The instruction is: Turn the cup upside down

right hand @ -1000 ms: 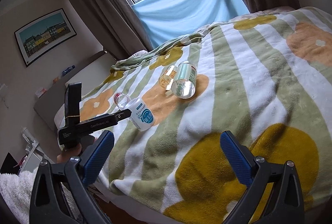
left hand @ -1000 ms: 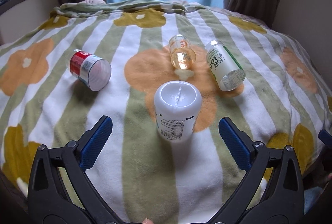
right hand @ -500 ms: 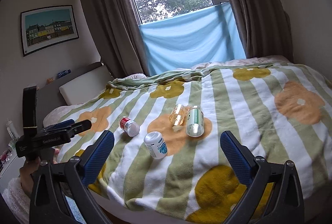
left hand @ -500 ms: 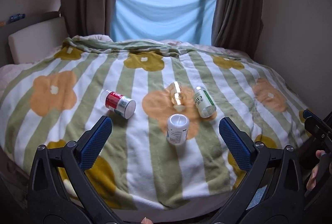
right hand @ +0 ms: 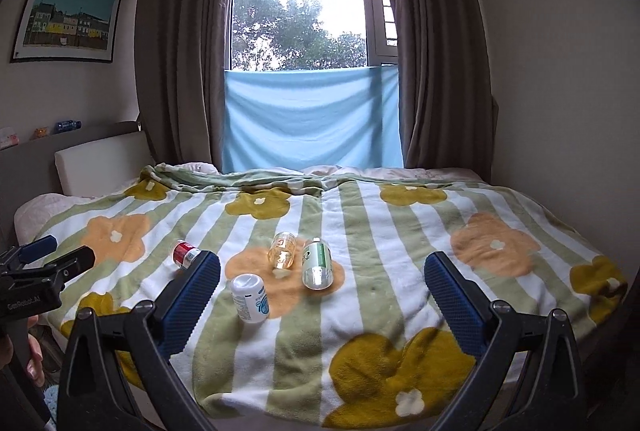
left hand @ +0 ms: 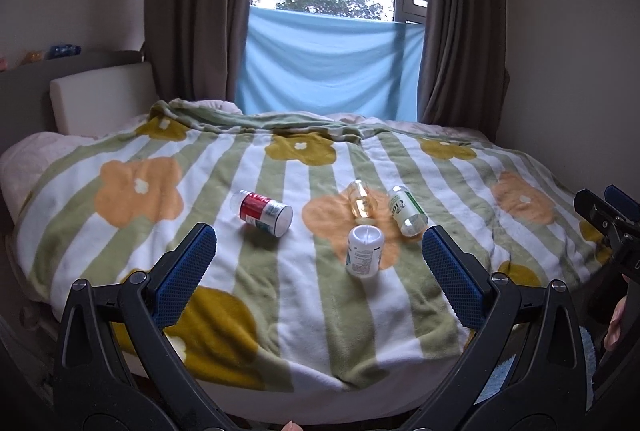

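Note:
Four cups rest on the flowered blanket (left hand: 280,311). A white cup with a blue label (left hand: 365,251) (right hand: 250,297) stands tilted, its closed end up. Behind it, lying on their sides, are a clear amber cup (left hand: 361,203) (right hand: 283,249) and a green-labelled cup (left hand: 408,209) (right hand: 317,263). A red-labelled cup (left hand: 264,212) (right hand: 185,253) lies to the left. My left gripper (left hand: 316,235) is open, well short of the cups. My right gripper (right hand: 322,259) is open too, off the bed's near edge. Neither holds anything.
The bed fills the room between a padded headboard (right hand: 100,167) on the left and a wall on the right. Brown curtains (right hand: 180,71) and a blue cloth (right hand: 312,119) cover the window behind. Each view shows the other gripper and a hand at its edge.
Both grippers have drawn back from the bed and levelled out, so the whole bed and window show. The cups lie where they were. Both grippers stay open.

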A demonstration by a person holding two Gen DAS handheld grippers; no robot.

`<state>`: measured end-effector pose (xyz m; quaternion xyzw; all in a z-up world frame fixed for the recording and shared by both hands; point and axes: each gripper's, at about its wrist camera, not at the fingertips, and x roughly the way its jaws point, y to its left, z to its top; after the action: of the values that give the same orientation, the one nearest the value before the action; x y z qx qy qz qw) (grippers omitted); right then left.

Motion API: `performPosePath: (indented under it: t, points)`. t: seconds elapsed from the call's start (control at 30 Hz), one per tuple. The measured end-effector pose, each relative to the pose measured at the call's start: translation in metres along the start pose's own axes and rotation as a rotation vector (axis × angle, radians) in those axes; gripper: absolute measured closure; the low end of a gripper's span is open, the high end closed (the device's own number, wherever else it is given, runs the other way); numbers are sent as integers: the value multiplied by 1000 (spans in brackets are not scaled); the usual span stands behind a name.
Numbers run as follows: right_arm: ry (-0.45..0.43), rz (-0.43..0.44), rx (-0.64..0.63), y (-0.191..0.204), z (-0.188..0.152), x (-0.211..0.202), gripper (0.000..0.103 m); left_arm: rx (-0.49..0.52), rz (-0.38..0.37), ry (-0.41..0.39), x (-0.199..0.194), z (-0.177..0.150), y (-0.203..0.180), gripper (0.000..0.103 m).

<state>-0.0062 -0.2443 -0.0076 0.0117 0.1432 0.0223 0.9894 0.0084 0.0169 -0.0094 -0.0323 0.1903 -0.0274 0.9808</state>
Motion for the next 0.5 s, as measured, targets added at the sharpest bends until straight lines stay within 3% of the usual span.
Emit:
performPosePath:
  t: [0.5]
  points:
    - [13, -12, -5, 4, 0, 0, 1, 7, 3, -21, -2, 0, -6, 0]
